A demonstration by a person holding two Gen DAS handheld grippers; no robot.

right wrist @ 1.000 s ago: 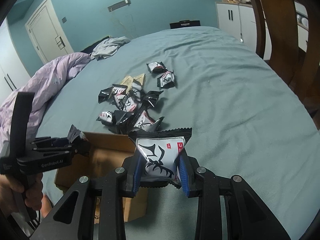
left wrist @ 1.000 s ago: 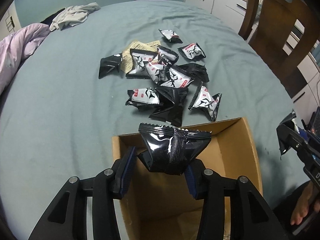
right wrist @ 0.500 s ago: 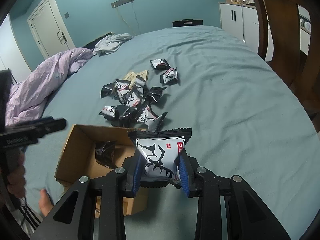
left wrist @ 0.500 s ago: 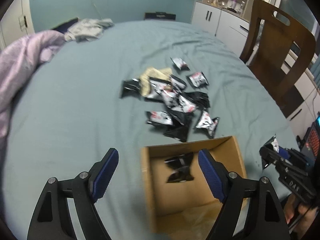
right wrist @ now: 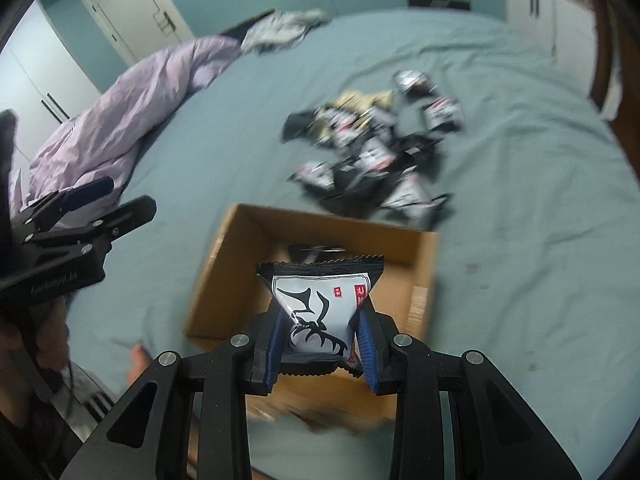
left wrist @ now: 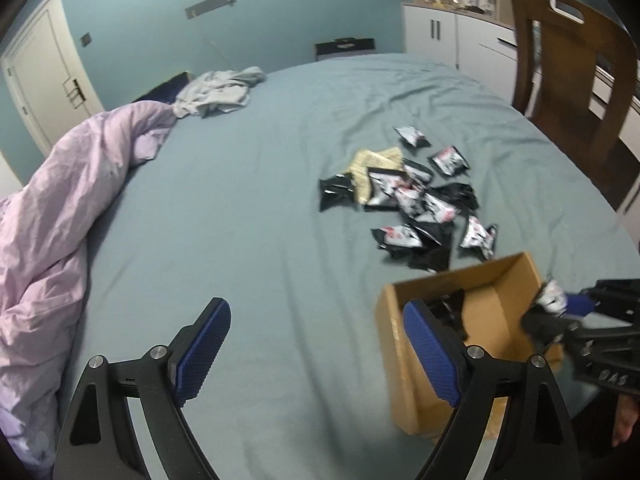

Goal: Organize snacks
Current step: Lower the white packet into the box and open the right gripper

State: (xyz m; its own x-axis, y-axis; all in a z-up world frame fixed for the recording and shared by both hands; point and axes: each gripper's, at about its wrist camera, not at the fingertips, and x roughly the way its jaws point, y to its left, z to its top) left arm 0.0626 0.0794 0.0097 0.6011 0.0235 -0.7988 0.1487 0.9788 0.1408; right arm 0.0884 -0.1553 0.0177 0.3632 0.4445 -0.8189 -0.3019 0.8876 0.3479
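Note:
A brown cardboard box [left wrist: 504, 272] [right wrist: 240, 240] stands on the blue-grey bed with a black snack packet [left wrist: 448, 308] inside. A pile of black-and-white snack packets [left wrist: 416, 204] [right wrist: 372, 160] lies just beyond it. My left gripper [left wrist: 320, 344] is open and empty, to the left of the box; it shows in the right wrist view [right wrist: 88, 208]. My right gripper [right wrist: 320, 344] is shut on a white-and-black snack packet [right wrist: 320, 304] and holds it over the box; it shows in the left wrist view [left wrist: 560, 312].
A lilac duvet [left wrist: 60, 216] lies bunched along the bed's left side. A grey garment [left wrist: 220, 88] lies at the far end. A wooden chair [left wrist: 568, 80] and white cabinets [left wrist: 452, 36] stand to the right of the bed.
My left gripper opened, dropped its black packet into the box and drew away to the left. My right gripper moved with its packet from beside the box to over it.

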